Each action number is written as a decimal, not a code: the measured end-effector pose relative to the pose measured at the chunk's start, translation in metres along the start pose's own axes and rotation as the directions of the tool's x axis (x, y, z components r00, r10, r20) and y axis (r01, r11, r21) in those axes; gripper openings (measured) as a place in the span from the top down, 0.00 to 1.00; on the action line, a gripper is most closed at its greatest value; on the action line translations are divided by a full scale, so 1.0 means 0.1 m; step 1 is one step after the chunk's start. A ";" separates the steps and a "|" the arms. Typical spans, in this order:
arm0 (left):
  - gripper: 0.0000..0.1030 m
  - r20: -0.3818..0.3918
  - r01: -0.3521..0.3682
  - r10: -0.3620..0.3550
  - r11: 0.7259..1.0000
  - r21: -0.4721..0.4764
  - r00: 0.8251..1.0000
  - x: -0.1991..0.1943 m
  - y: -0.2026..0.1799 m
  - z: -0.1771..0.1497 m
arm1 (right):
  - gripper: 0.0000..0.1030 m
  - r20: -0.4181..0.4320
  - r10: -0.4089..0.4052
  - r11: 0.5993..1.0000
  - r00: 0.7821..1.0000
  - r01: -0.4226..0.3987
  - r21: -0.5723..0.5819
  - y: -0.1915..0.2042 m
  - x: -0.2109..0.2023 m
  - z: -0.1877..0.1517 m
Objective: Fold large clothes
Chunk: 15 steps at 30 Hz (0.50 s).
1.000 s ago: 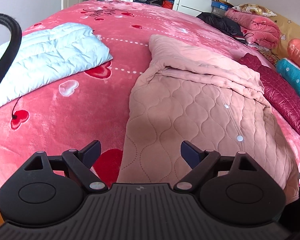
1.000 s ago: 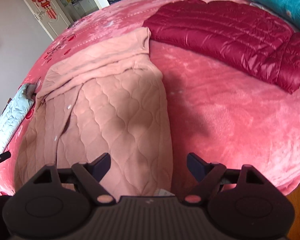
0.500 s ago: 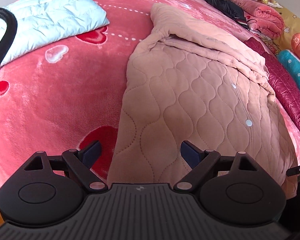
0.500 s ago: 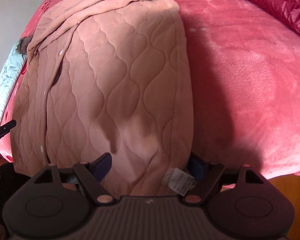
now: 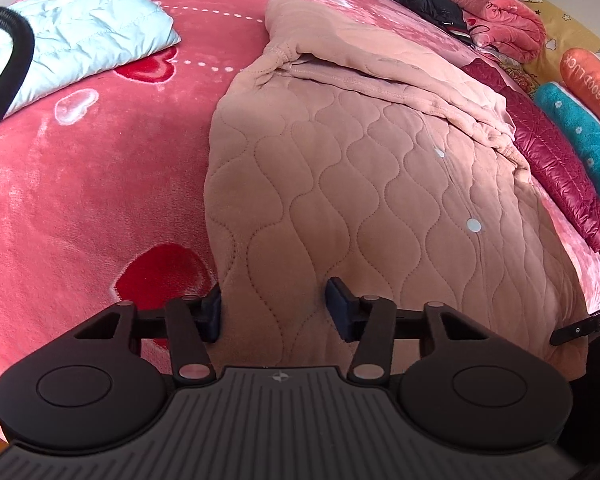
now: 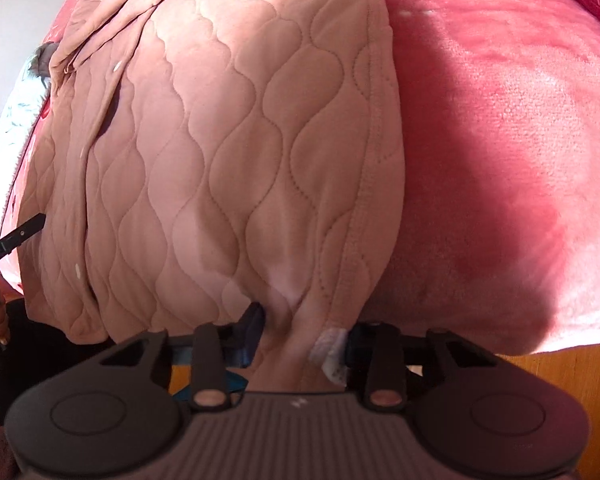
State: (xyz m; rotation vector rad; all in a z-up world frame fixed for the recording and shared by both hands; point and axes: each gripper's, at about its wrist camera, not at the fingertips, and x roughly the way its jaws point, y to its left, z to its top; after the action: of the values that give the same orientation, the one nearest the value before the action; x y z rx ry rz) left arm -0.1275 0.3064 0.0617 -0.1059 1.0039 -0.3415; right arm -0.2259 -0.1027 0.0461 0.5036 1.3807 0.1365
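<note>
A large pink quilted garment [image 5: 372,184] lies spread along the red bed, its sleeves folded across the far end. My left gripper [image 5: 274,310] is open, its jaws either side of the garment's near left hem corner. The garment also fills the right wrist view [image 6: 236,152]. My right gripper [image 6: 302,338] is open, its jaws narrowed around the near right hem corner, with a white care label [image 6: 332,354] beside the right jaw. Neither gripper has clamped the cloth.
The red heart-print blanket [image 5: 80,200] covers the bed. A folded light blue jacket [image 5: 80,36] lies far left, a maroon puffer jacket [image 5: 556,160] right, and pillows [image 5: 584,128] beyond. Wooden floor [image 6: 560,364] shows below the bed edge.
Both grippers moved down and forward to the garment's near hem. Their jaws narrowed and now straddle the hem corners, where before they hung wide open above the bed.
</note>
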 end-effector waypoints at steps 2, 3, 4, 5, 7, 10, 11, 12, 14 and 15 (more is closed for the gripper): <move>0.62 -0.001 0.029 -0.029 0.999 -0.022 1.000 -0.02 0.02 0.00 | 0.81 0.010 0.007 1.000 1.000 -0.007 -0.008 0.03 0.00 0.01; 0.67 0.000 0.042 -0.042 0.999 -0.034 0.999 -0.03 0.05 0.00 | 0.83 0.017 0.008 1.000 1.000 -0.008 -0.015 0.04 -0.02 0.00; 0.71 0.001 0.051 -0.051 0.998 -0.043 0.999 -0.04 0.06 0.01 | 0.84 0.025 0.011 1.000 1.000 -0.011 -0.023 0.05 -0.03 -0.01; 0.72 0.001 0.064 -0.064 0.997 -0.051 0.998 -0.05 0.06 0.01 | 0.86 0.032 0.015 0.999 0.999 -0.014 -0.030 0.05 -0.05 -0.02; 0.76 0.006 0.092 -0.092 0.994 -0.063 0.996 -0.08 0.06 0.03 | 0.87 0.048 0.037 0.999 0.998 -0.035 -0.041 0.07 -0.09 -0.03; 0.78 0.019 0.150 -0.149 0.985 -0.089 0.989 -0.12 0.07 0.10 | 0.88 0.074 0.091 0.995 0.993 -0.088 -0.046 0.06 -0.18 -0.06; 0.78 0.025 0.168 -0.167 0.981 -0.094 0.986 -0.14 0.08 0.12 | 0.88 0.088 0.114 0.993 0.990 -0.111 -0.041 0.05 -0.21 -0.07; 0.79 0.030 0.186 -0.184 0.977 -0.100 0.982 -0.16 0.09 0.15 | 0.88 0.101 0.139 0.990 0.985 -0.136 -0.033 0.03 -0.24 -0.07; 0.81 0.043 0.220 -0.217 0.969 -0.115 0.975 -0.20 0.10 0.20 | 0.89 0.135 0.205 0.978 0.969 -0.208 0.006 -0.03 -0.32 -0.09; 0.83 0.053 0.245 -0.240 0.961 -0.128 0.969 -0.22 0.12 0.23 | 0.89 0.159 0.248 0.967 0.956 -0.255 0.026 -0.05 -0.36 -0.10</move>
State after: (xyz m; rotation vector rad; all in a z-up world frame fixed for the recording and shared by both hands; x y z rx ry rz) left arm -0.1163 0.3233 0.0887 -0.3578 0.9782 -0.4942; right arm -0.2432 -0.1181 0.0756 0.7142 1.1660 0.2681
